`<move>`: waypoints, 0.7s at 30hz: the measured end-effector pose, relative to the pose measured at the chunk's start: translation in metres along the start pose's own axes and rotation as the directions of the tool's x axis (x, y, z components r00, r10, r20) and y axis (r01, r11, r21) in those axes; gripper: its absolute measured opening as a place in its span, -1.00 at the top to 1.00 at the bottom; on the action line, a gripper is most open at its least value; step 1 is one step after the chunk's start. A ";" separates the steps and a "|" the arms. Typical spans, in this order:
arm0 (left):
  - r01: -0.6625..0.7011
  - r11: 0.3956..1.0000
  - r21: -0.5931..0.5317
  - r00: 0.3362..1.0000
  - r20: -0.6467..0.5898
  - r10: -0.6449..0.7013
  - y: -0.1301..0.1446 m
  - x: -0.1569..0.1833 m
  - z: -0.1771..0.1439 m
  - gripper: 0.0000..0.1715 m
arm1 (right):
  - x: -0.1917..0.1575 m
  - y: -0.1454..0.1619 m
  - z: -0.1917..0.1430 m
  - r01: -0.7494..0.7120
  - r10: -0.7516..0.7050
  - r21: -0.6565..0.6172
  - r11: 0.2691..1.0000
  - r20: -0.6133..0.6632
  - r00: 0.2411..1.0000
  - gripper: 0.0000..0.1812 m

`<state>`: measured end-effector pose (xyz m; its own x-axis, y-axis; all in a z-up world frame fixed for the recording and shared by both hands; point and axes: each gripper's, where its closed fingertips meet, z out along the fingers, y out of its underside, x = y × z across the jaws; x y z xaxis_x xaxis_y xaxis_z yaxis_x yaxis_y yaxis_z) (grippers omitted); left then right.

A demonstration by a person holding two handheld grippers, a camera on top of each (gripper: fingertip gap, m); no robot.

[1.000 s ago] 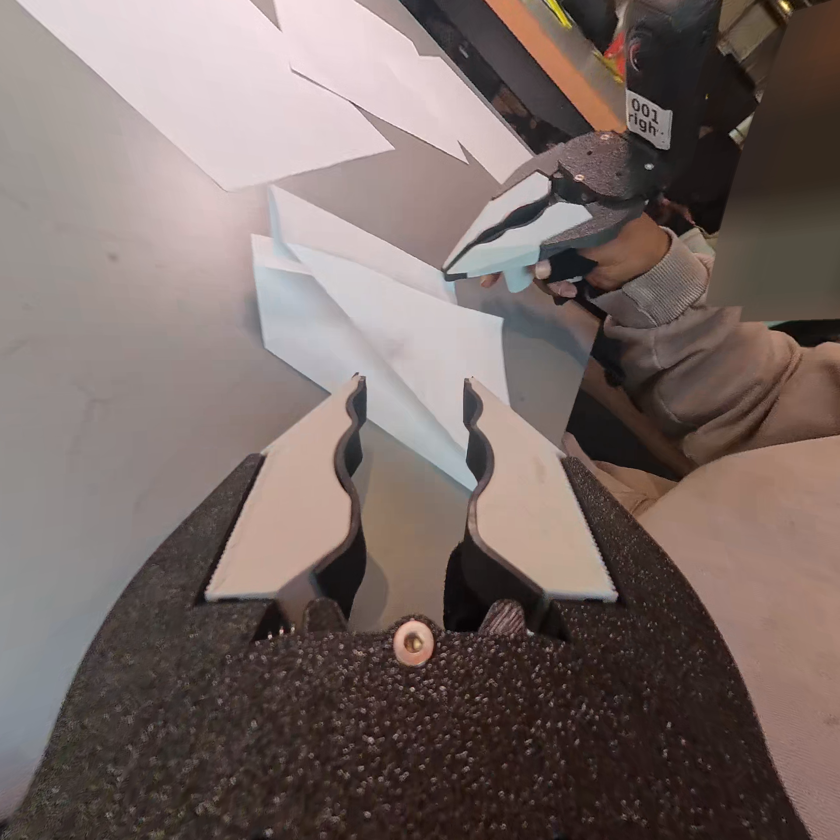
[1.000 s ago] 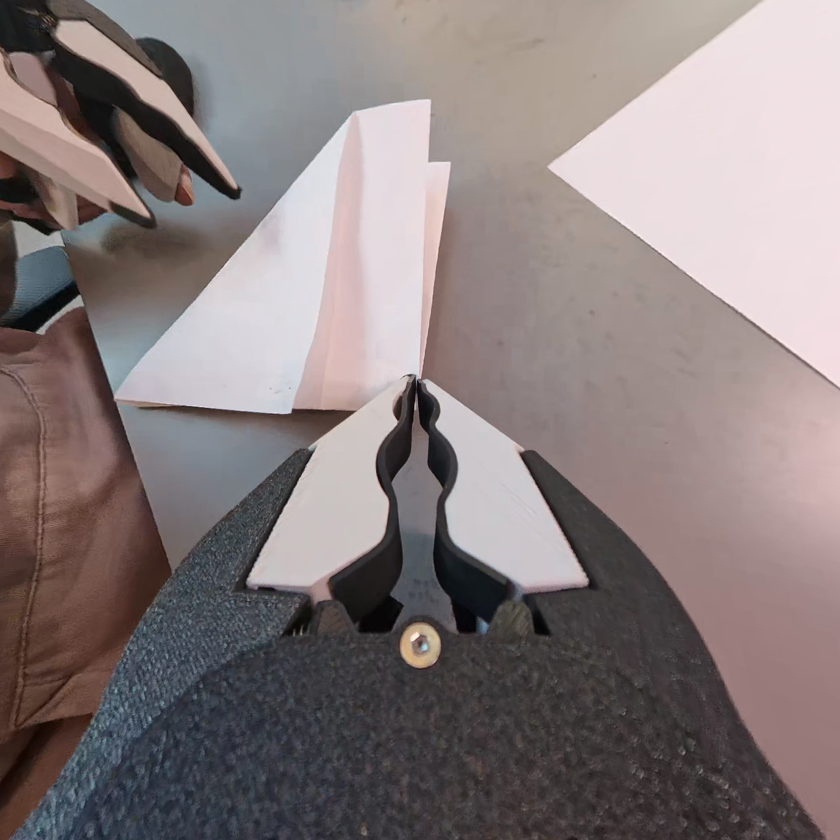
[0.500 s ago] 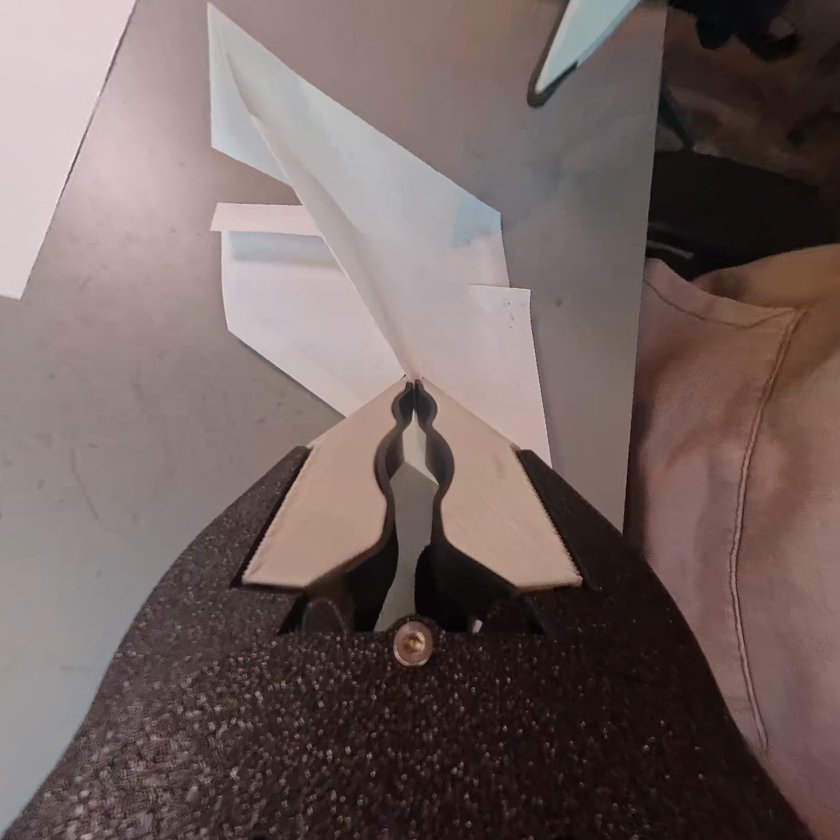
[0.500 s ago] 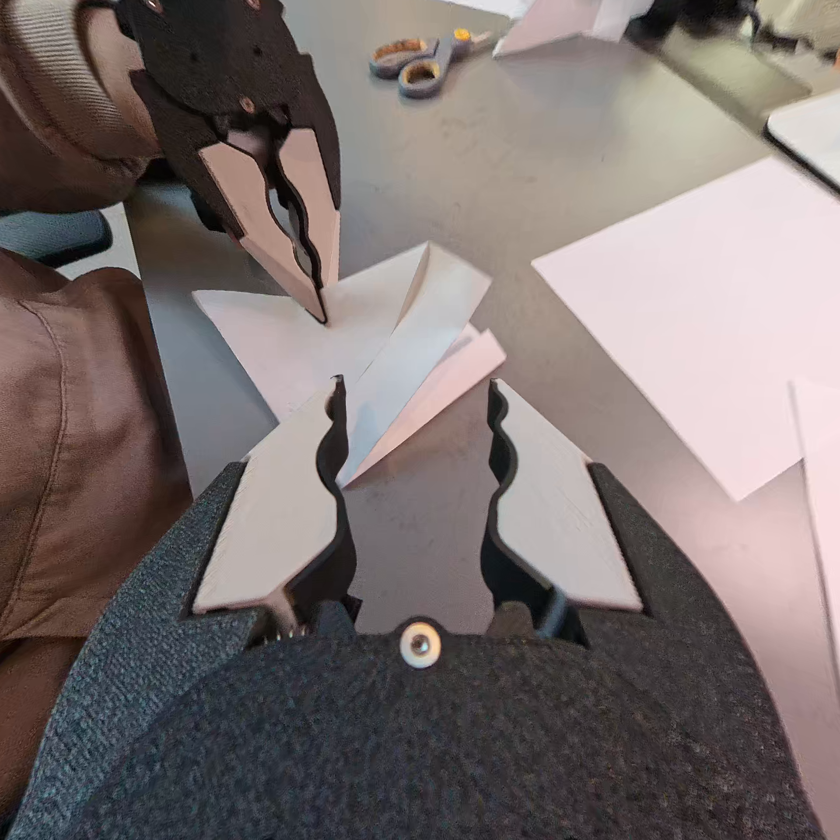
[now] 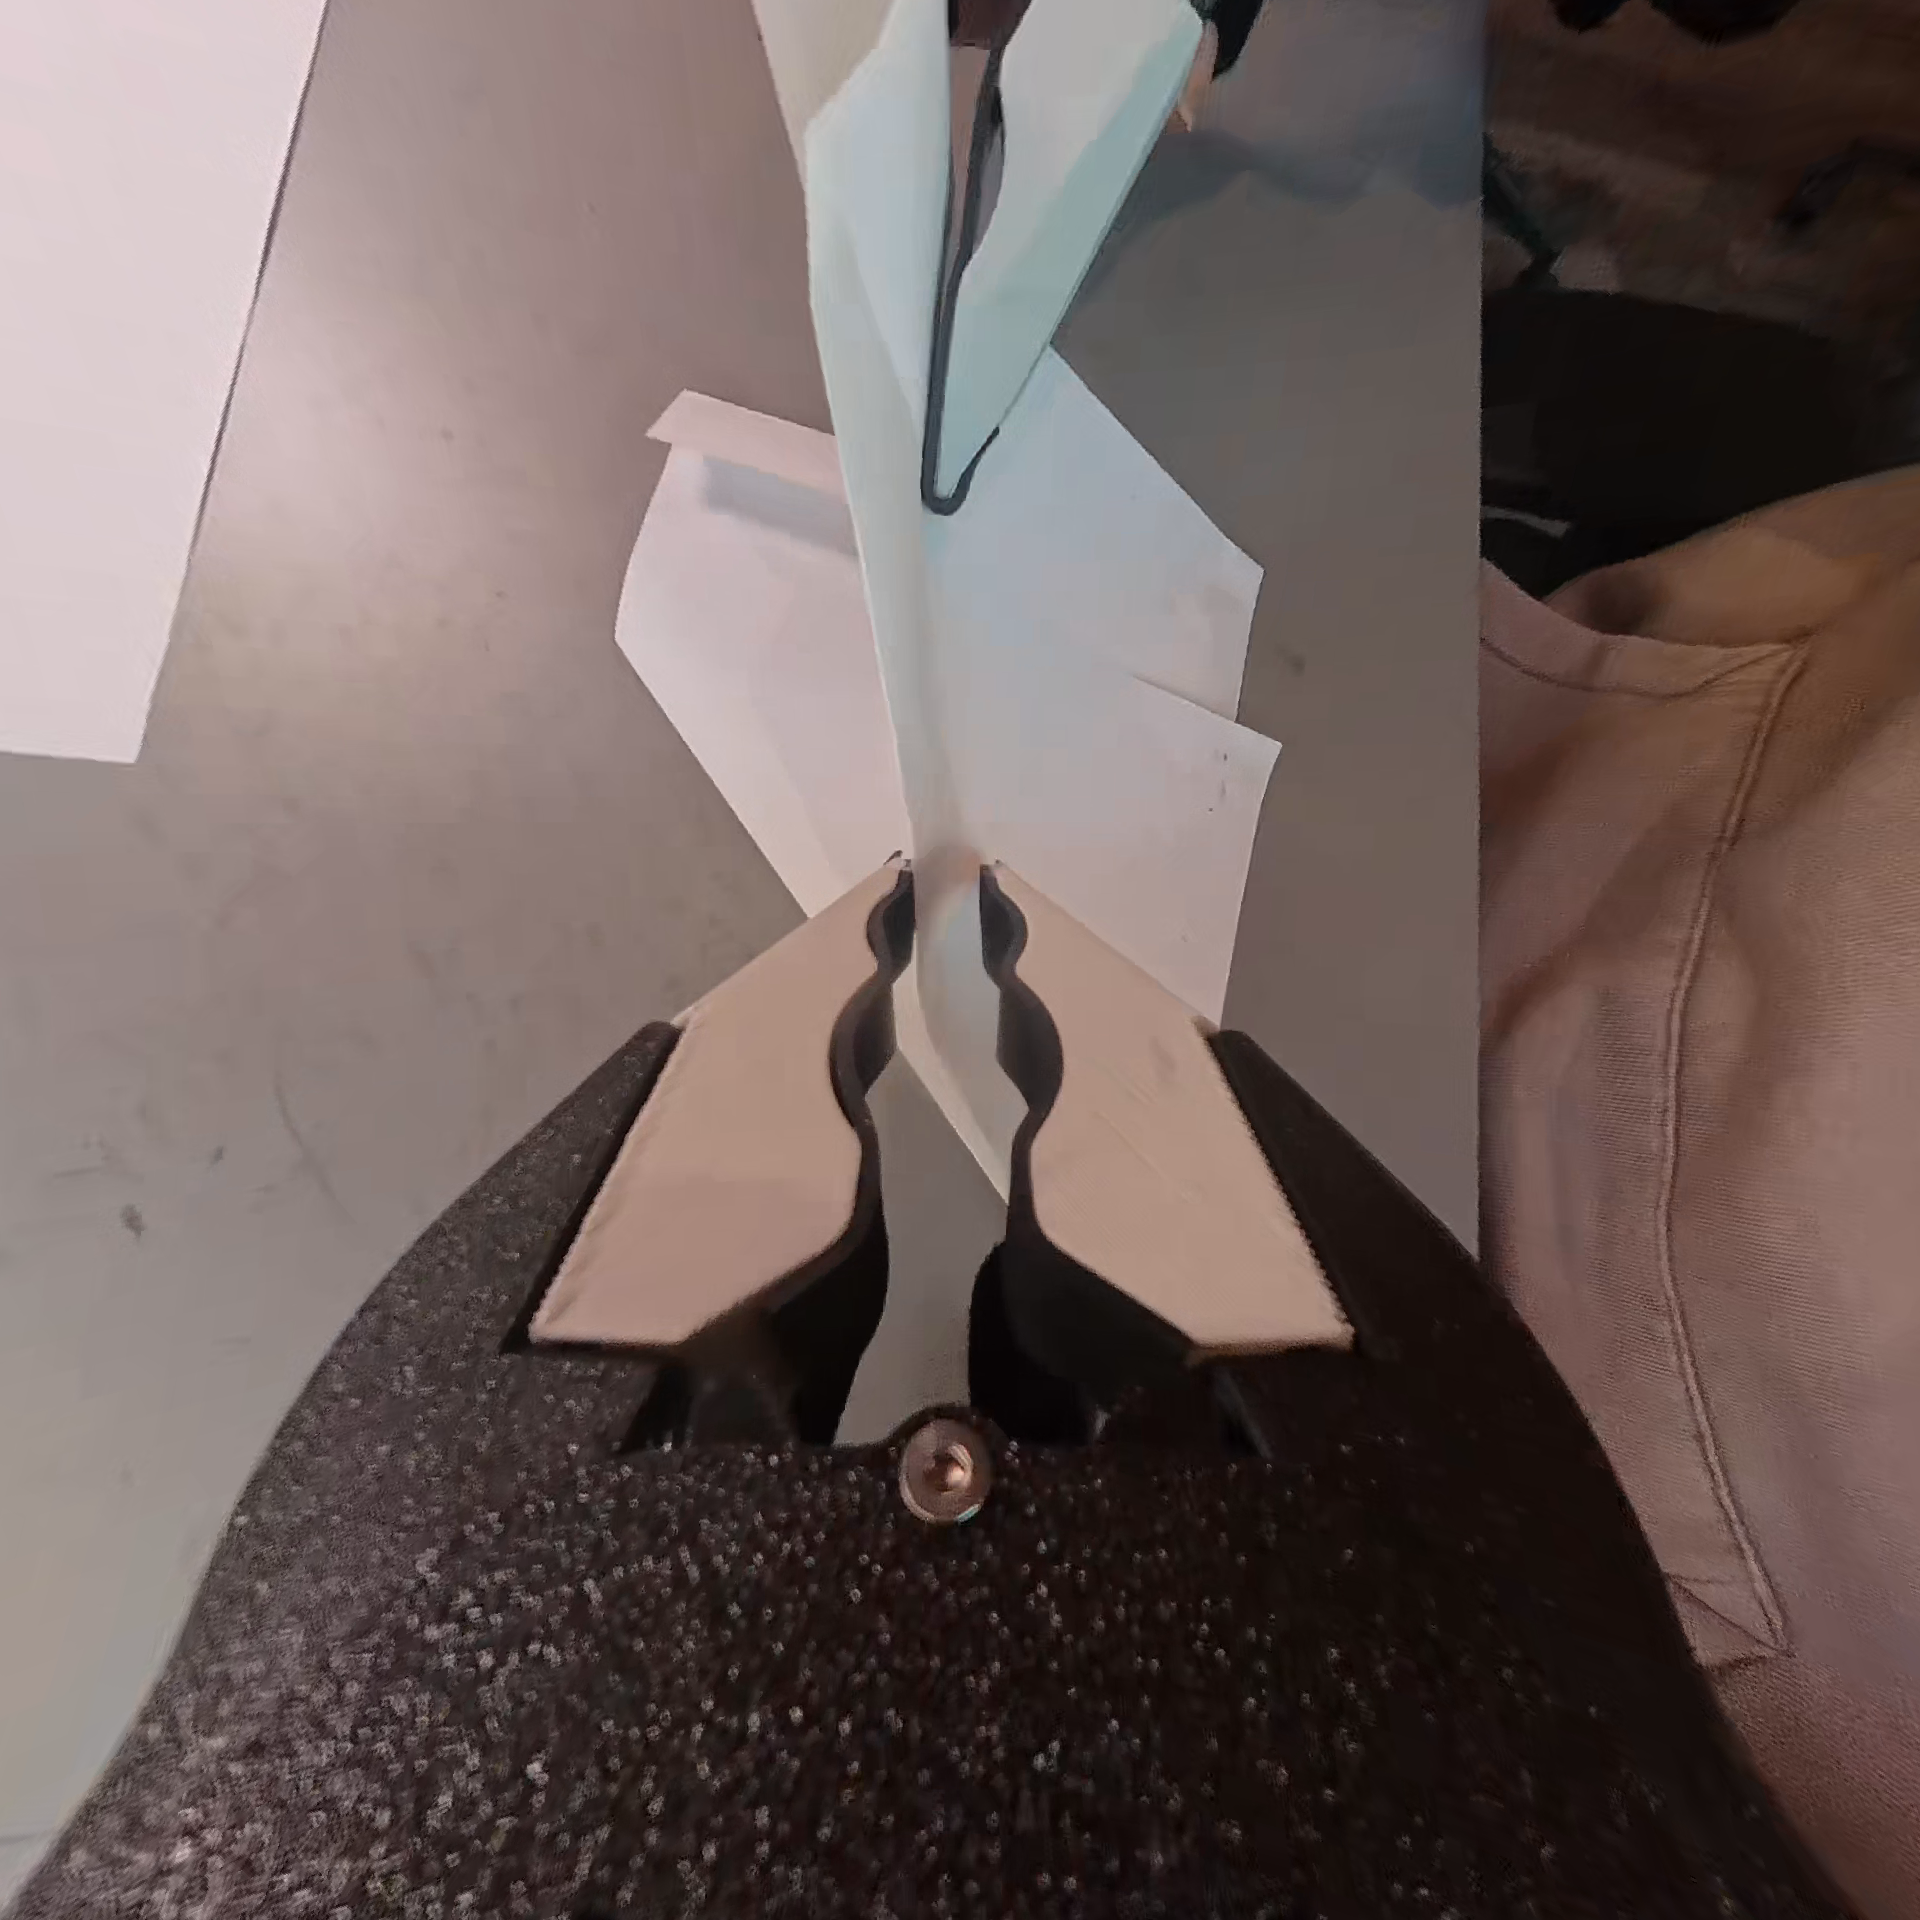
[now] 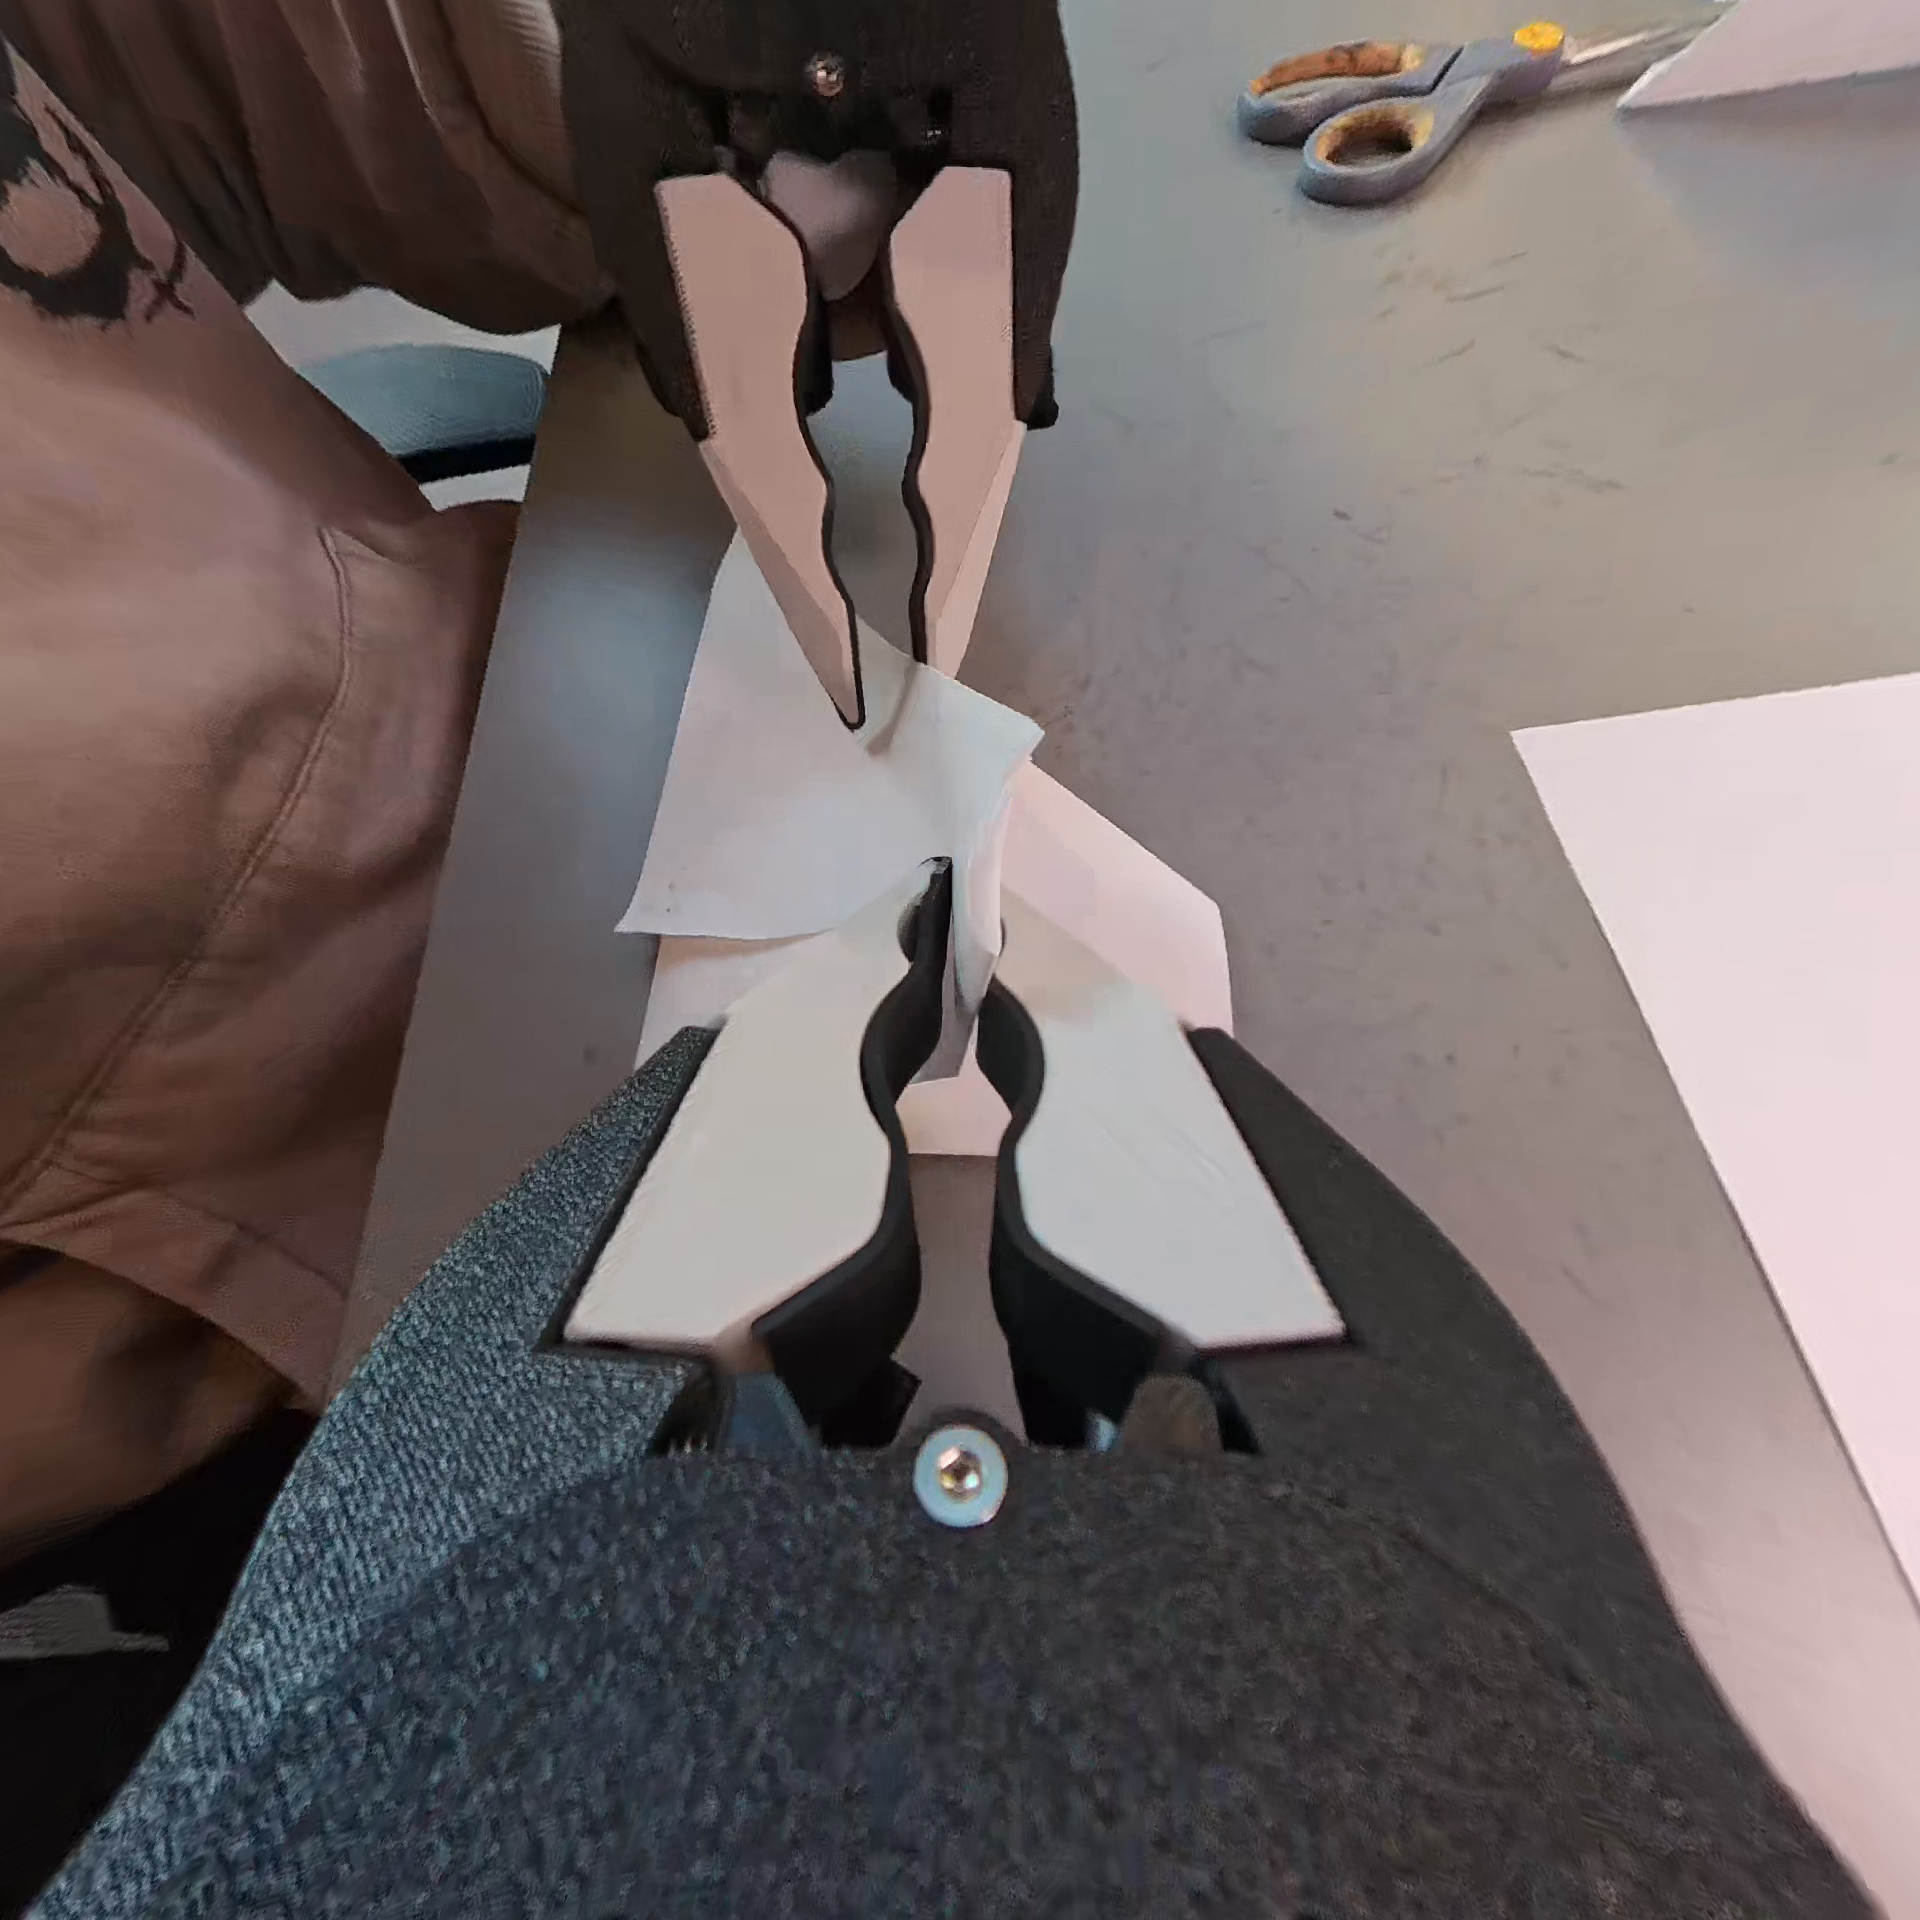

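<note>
A folded white paper (image 5: 1091,727) lies on the grey table (image 5: 364,987) near its edge, with one raised flap twisted upward. My left gripper (image 5: 943,868) is slightly open, and the raised flap runs loosely between its fingers. My right gripper (image 6: 961,904) is shut on the same flap of the paper (image 6: 790,831) from the opposite end. In the left wrist view the right gripper (image 5: 951,488) pinches the flap farther up. In the right wrist view the left gripper (image 6: 891,691) points down at the paper with a gap between its fingers.
A loose white sheet (image 5: 125,364) lies left of the folded paper and also shows in the right wrist view (image 6: 1766,935). Grey-handled scissors (image 6: 1392,114) lie farther back. The person's beige clothing (image 5: 1662,1039) is beside the table edge. My right fingertips sit around 7 cm from my left ones.
My right gripper went from shut to open and has shut again on the raised flap. My left gripper closed on the flap half a second ago and has now parted slightly.
</note>
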<state>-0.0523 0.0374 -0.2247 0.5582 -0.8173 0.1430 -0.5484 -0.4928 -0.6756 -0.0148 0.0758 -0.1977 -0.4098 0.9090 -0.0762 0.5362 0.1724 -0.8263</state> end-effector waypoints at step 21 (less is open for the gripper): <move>-0.496 0.862 -0.104 0.800 0.333 0.500 0.021 0.005 0.008 1.00 | -0.007 0.022 0.000 0.666 -0.741 -0.331 0.668 -0.218 0.635 1.00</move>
<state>-0.0556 0.0254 -0.2437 0.3797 -0.8002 -0.4642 -0.8141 -0.0507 -0.5785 -0.0003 0.0728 -0.2154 -0.4963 0.5322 0.6859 0.3295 0.8464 -0.4184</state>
